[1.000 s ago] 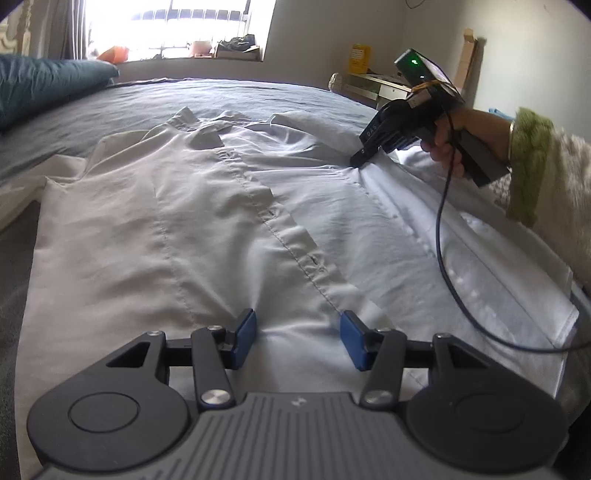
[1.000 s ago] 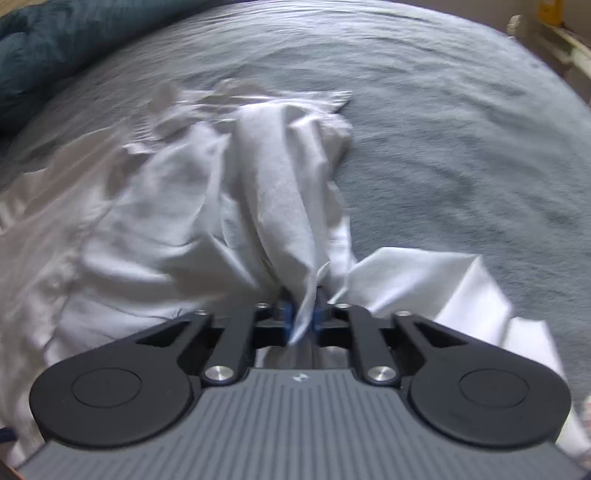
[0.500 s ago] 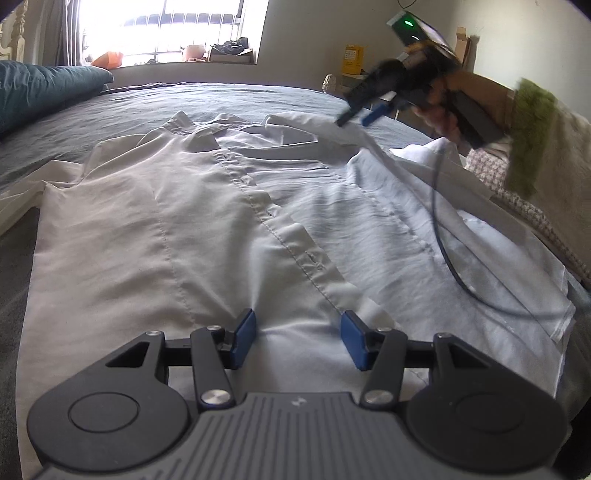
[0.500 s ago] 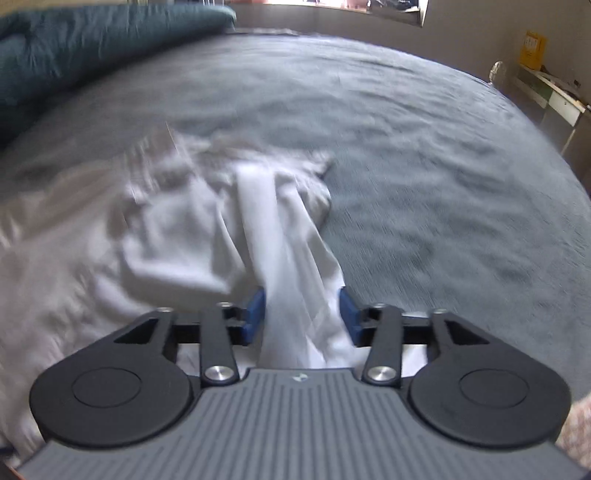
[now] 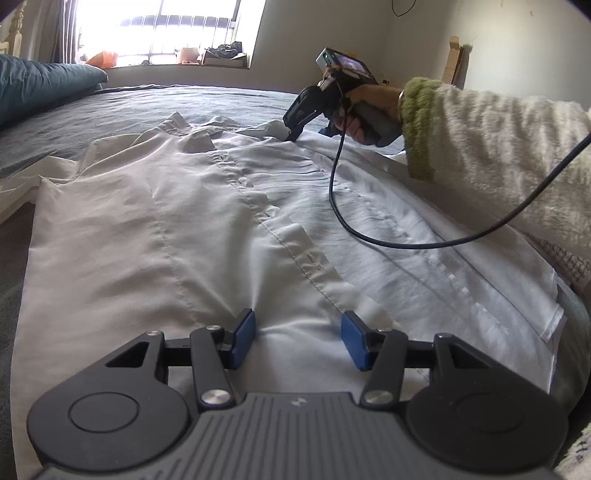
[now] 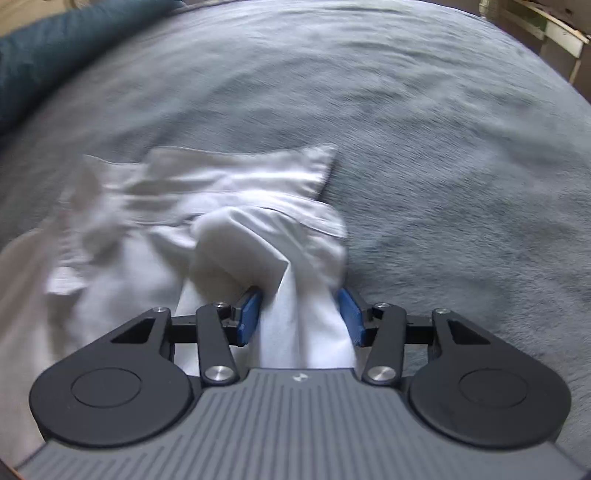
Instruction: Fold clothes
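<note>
A white button-up shirt (image 5: pixel 184 221) lies spread front-up on the grey bed (image 5: pixel 147 107), collar at the far end. My left gripper (image 5: pixel 297 338) stands open over the shirt's lower front by the placket, its blue pads resting on the cloth with nothing pinched. My right gripper (image 5: pixel 291 134), held by a hand in a fuzzy sleeve (image 5: pixel 498 147), points down at the shirt's far right shoulder. In the right wrist view a loose fold of the shirt (image 6: pixel 240 206) runs between the right gripper (image 6: pixel 300 314) pads; its jaws are closing but do not clamp the cloth.
A teal pillow (image 5: pixel 37 85) lies at the bed's far left, also blurred in the right wrist view (image 6: pixel 55 48). A black cable (image 5: pixel 332 192) hangs from the right gripper over the shirt. Grey bedding (image 6: pixel 443 147) stretches beyond the collar. A bright window (image 5: pixel 166 33) is behind.
The right gripper let go of the bunched cloth and its jaws spread. It rose off the shirt, then came down again near the collar. The left gripper stayed put.
</note>
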Available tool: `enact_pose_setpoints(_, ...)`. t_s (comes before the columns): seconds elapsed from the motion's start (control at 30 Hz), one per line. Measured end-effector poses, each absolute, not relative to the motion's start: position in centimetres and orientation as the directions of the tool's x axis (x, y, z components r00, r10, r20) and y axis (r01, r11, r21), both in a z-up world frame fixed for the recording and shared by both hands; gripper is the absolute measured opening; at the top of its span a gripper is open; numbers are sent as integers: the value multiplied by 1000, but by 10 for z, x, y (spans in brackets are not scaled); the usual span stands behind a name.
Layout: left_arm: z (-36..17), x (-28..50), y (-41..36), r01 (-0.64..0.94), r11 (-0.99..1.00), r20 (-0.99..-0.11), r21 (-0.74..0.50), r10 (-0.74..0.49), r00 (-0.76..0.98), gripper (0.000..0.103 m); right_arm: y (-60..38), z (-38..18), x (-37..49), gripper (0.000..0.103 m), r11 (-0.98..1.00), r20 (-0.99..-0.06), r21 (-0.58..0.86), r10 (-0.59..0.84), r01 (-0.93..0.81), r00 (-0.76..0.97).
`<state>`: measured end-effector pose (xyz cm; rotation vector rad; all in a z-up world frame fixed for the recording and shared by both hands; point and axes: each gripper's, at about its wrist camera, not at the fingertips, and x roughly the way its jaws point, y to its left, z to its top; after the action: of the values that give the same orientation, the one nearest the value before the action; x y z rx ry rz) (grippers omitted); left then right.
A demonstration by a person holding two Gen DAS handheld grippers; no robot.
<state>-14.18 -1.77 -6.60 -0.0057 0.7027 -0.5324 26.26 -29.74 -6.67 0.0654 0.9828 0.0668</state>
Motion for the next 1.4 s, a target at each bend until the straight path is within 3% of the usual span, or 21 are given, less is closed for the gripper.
enact_pose_setpoints(0.23, -66, -142, -17, 464, 866, -612, -185, -471, 635, 53, -307, -71, 267, 44, 999, -822, 30, 17, 14, 570)
enact_pose_setpoints(0.43, -66, -142, -16, 463, 865, -613, -194, -475, 632, 53, -307, -57, 260, 53, 1000, -819, -30, -29, 8, 573)
enact_pose_setpoints(0.57, -66, -140, -13, 458, 863, -613, -213, -483, 625, 54, -318, -11, 224, 59, 999, -809, -23, 1, -34, 588)
enact_pose_setpoints(0.77, -58, -136, -11, 403, 877, -616, -264, -474, 629, 55, -344, 85, 94, 69, 992, -733, 35, 107, -120, 671)
enact_pose_setpoints(0.9, -40, -148, -19, 379, 898, -576, -223, -435, 693, 55, -359, 111, -35, 76, 981, -649, 105, 190, -161, 737)
enact_pose_setpoints(1.13, -18, -179, -72, 495, 856, -581, -149, -480, 657, 55, -405, 36, -200, 75, 978, -616, 206, 139, -12, 775)
enact_pose_setpoints(1.3, -22, -203, -121, 584, 802, -608, -126, -528, 593, 55, -462, -40, -245, 74, 827, -619, 502, 140, 253, 772)
enact_pose_setpoints(1.4, -31, -217, -142, 629, 772, -631, -96, -535, 561, 56, -471, -68, -258, 72, 732, -584, 610, 156, 304, 797)
